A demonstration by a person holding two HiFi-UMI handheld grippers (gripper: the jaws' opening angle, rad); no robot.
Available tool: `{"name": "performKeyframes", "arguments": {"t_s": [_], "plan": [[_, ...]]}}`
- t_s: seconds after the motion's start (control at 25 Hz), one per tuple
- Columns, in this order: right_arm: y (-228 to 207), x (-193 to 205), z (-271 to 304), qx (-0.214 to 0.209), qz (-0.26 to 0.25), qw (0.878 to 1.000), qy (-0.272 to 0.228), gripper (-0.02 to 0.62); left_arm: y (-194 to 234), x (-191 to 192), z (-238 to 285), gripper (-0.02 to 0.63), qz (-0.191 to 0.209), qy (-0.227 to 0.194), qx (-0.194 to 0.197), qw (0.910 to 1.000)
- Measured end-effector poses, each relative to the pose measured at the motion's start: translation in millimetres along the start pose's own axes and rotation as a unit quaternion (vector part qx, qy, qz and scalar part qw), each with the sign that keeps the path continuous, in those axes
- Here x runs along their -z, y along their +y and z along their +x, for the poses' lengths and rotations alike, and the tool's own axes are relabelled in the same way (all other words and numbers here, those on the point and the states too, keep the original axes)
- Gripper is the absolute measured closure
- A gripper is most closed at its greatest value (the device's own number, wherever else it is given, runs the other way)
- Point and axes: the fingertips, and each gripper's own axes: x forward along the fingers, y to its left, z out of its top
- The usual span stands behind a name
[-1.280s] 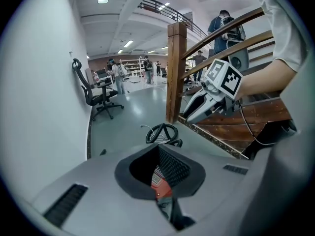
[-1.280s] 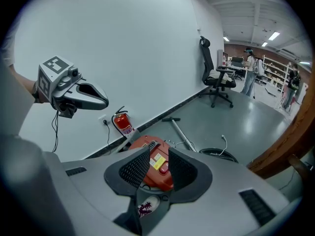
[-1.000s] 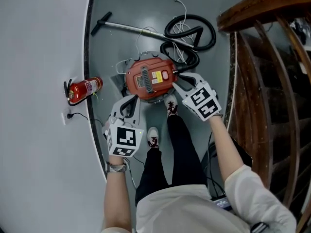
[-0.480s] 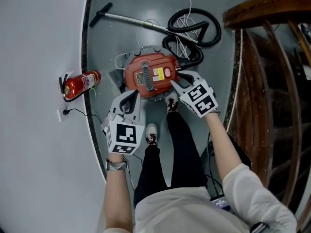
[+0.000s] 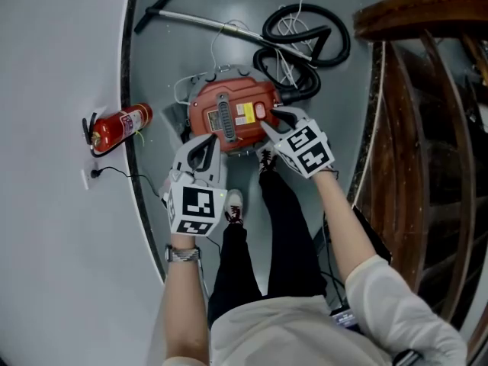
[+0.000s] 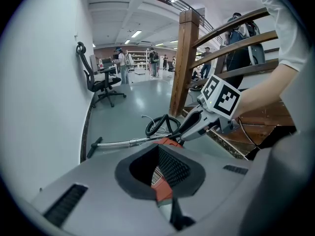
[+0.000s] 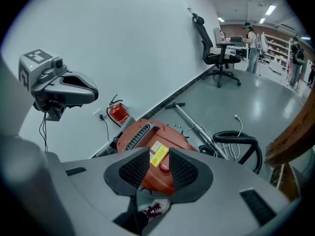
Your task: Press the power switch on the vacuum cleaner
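The vacuum cleaner sits on the grey floor, close to the curved wall and just in front of the person's shoes. It is a low red canister with a hard, smooth, domed plastic shell. I judge it heavy enough not to lift, but it may roll or shift a little if pushed from the side. The power switch seems to be the small red oval button beside the yellow label. Such a button is stiff with a short spring travel, so I think it needs no grasp, only a straight push down with one tip. A slanted push could slide off the glossy shell. If the body must be steadied, the grey ribbed strip along the top, probably the carrying handle, looks the best place.

The right tongs hang just over the button side, jaws partly apart and holding nothing. The left tongs are at the near edge of the body, also parted and empty.

Behind lie the coiled black hose and the metal tube. A fire extinguisher rests by the wall, and a wooden railing stands on the other side
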Motion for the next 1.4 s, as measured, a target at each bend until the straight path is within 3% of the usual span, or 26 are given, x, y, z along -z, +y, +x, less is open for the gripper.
{"name": "performKeyframes", "arguments": {"t_s": [0.52, 1.4], "plan": [[-21, 39, 36, 0.011, 0.008, 0.999, 0.039, 0.456, -11, 11, 23, 0.609, -0.018, 0.016, 0.006, 0.9997], [-28, 53, 66, -0.003, 0.043, 0.998, 0.044, 0.446, -7, 16, 37, 0.609, -0.015, 0.024, 0.012, 0.9995]]}}
